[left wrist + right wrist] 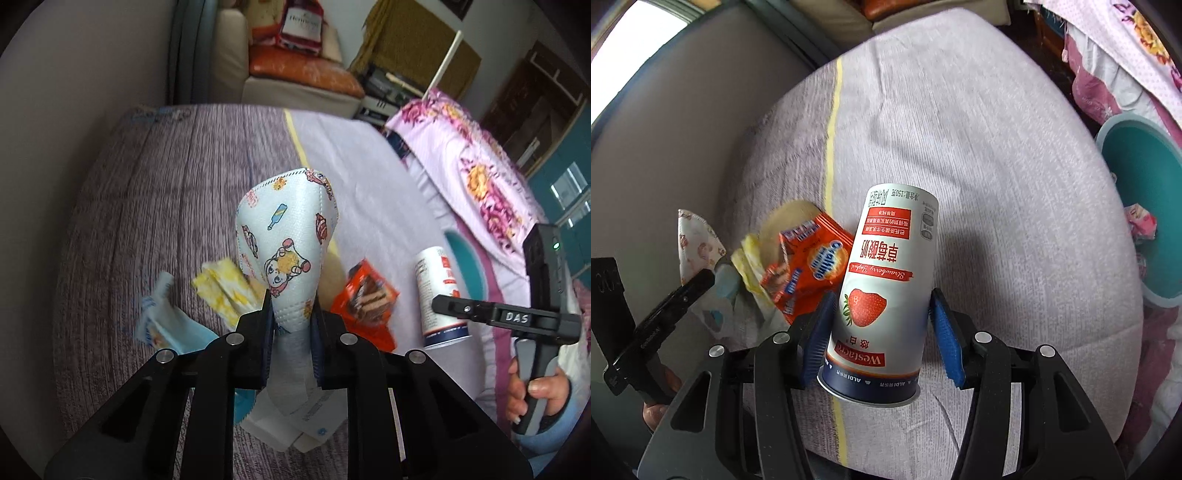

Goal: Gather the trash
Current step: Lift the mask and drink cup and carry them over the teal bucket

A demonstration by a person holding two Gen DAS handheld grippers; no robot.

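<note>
My left gripper (291, 306) is shut on the narrow end of a white face mask (286, 236) printed with cartoons, which stands up between the pads above the bed. Under and around it lie a yellow wrapper (225, 288), an orange snack wrapper (365, 295), a blue-and-white wrapper (162, 317) and white paper slips (291, 417). My right gripper (881, 317) is shut on a white strawberry yoghurt cup (886, 280), held tilted and upside down, blue pads on both its sides. The mask (696, 240) and orange wrapper (809, 258) show to the left of the cup.
A teal bin (1137, 166) stands off the bed's right side with a pink wrapper inside. The bed cover (960, 129) is lavender and grey-purple with a yellow stripe. A floral quilt (472, 155) lies at the right, an armchair (295, 74) beyond the bed.
</note>
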